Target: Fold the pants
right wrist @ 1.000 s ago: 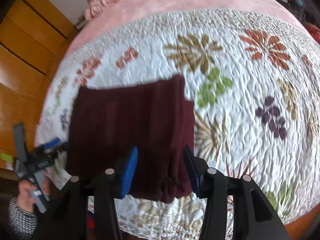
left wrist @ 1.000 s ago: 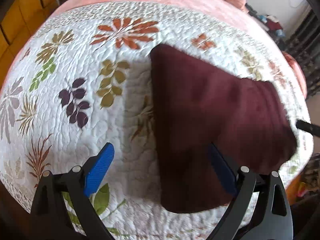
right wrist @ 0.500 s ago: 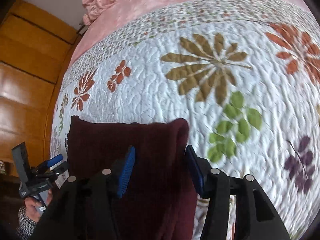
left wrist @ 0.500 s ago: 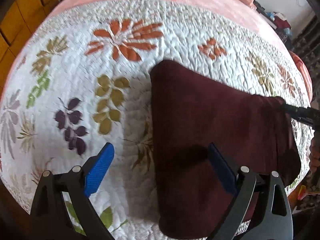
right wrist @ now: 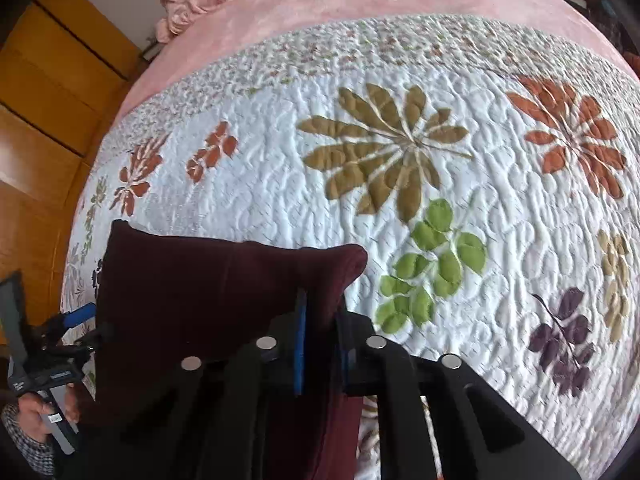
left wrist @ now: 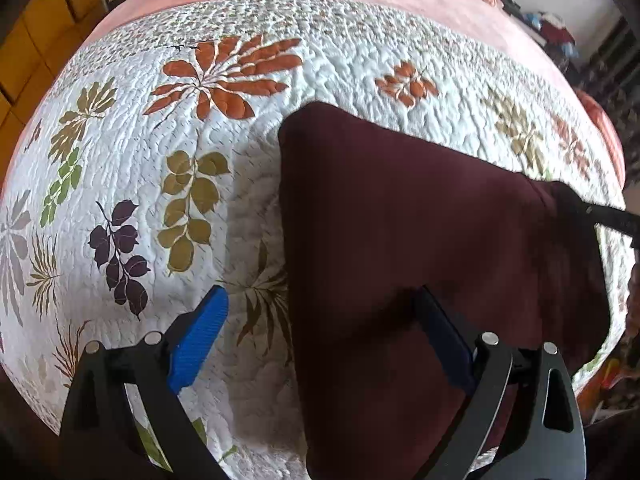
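1. The pants point(left wrist: 420, 248) are dark maroon, already folded into a chunky rectangle, sitting on the bed's white quilt point(left wrist: 248, 208) with the big leaf prints. They're toward the near edge of the bed.
2. Right gripper point(right wrist: 322, 340): blue pads squeezed in tight on a fold of the maroon fabric near one corner, so it's got a proper pinch on the pants.
3. Left gripper point(left wrist: 324, 344): spread wide, nothing clamped. One blue pad point(left wrist: 198, 342) hangs over bare quilt; the other is over the pants, dark in the shadow there.
4. In the right wrist view you can see the person's left hand point(right wrist: 38, 420) holding its gripper handle off the bed's edge.
5. Pink blanket point(right wrist: 360, 12) covers the far end of the bed, and there's wood panelling point(right wrist: 52, 92) beside it.
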The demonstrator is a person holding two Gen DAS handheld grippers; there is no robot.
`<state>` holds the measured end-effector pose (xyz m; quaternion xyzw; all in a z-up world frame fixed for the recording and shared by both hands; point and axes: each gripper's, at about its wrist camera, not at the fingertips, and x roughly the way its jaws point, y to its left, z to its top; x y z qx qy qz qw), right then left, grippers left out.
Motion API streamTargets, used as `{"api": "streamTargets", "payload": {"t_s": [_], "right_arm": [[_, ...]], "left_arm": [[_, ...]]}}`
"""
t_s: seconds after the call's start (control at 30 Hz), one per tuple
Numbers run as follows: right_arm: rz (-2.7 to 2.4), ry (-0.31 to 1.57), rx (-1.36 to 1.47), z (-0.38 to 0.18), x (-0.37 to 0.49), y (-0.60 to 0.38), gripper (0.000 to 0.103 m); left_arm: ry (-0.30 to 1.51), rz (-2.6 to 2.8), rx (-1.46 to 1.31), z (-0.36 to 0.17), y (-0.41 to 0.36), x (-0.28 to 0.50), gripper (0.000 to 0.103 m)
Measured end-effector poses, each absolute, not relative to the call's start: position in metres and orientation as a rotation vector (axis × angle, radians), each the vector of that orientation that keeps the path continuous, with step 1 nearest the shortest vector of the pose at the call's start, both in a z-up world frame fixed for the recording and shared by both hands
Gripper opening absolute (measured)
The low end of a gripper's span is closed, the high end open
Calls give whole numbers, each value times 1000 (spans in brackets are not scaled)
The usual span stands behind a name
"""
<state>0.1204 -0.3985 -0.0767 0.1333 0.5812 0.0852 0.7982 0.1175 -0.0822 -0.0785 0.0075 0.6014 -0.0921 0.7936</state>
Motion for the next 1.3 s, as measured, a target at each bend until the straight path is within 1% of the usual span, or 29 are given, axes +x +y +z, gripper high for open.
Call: {"api": "streamTargets", "payload": {"t_s": [0.07, 0.13, 0.2, 0.27, 0.4, 0.47, 0.5, 0.57, 0.7, 0.73, 0.8, 0.83, 0.87, 0.9, 0.93, 0.97, 1.07, 1.17, 1.3], "right_arm": [[191, 1240, 266, -67, 116, -400, 42], [212, 1221, 301, -53, 106, -406, 48], [223, 1218, 348, -39, 87, -415, 49], [230, 1248, 389, -35, 69, -419, 52], [263, 1299, 509, -43, 21, -424, 54], [277, 1331, 539, -53, 5, -421, 59], [275, 1349, 538, -59, -1, -418, 59], [287, 1360, 529, -62, -3, -413, 63], [322, 1391, 504, -63, 4, -398, 65], [323, 1406, 471, -64, 6, -390, 67], [310, 1411, 384, -65, 8, -378, 65], [303, 1404, 365, -64, 8, -375, 60], [302, 1394, 345, -62, 7, -372, 51], [310, 1377, 313, -59, 6, -369, 47], [320, 1364, 289, -56, 6, -366, 35], [331, 1350, 263, -51, 5, -362, 30], [346, 1328, 234, -34, 6, -363, 28], [321, 1323, 252, -23, 8, -376, 28], [255, 1403, 134, -51, 8, -372, 29]], "left_arm": [[1294, -195, 9, -79, -80, 117, 94], [1296, -192, -10, -74, -78, 116, 94], [1296, -191, -19, -70, -77, 114, 94], [1312, -188, -38, -66, -76, 109, 94], [1352, -191, -86, -65, -74, 92, 94], [1349, -193, -87, -65, -74, 80, 94], [1351, -199, -96, -65, -74, 75, 94], [1359, -206, -119, -68, -73, 66, 94], [1359, -225, -109, -78, -74, 59, 94], [1354, -229, -123, -81, -72, 59, 94], [1358, -231, -145, -83, -70, 60, 94], [1361, -233, -155, -84, -69, 61, 94], [1364, -233, -164, -85, -69, 61, 94], [1367, -232, -171, -86, -68, 61, 94], [1370, -233, -179, -86, -68, 61, 94], [1371, -233, -183, -86, -68, 60, 94], [1355, -233, -184, -79, -67, 59, 94], [1302, -221, -135, -68, -69, 57, 94], [1316, -232, -67, -79, -75, 61, 98]]}}
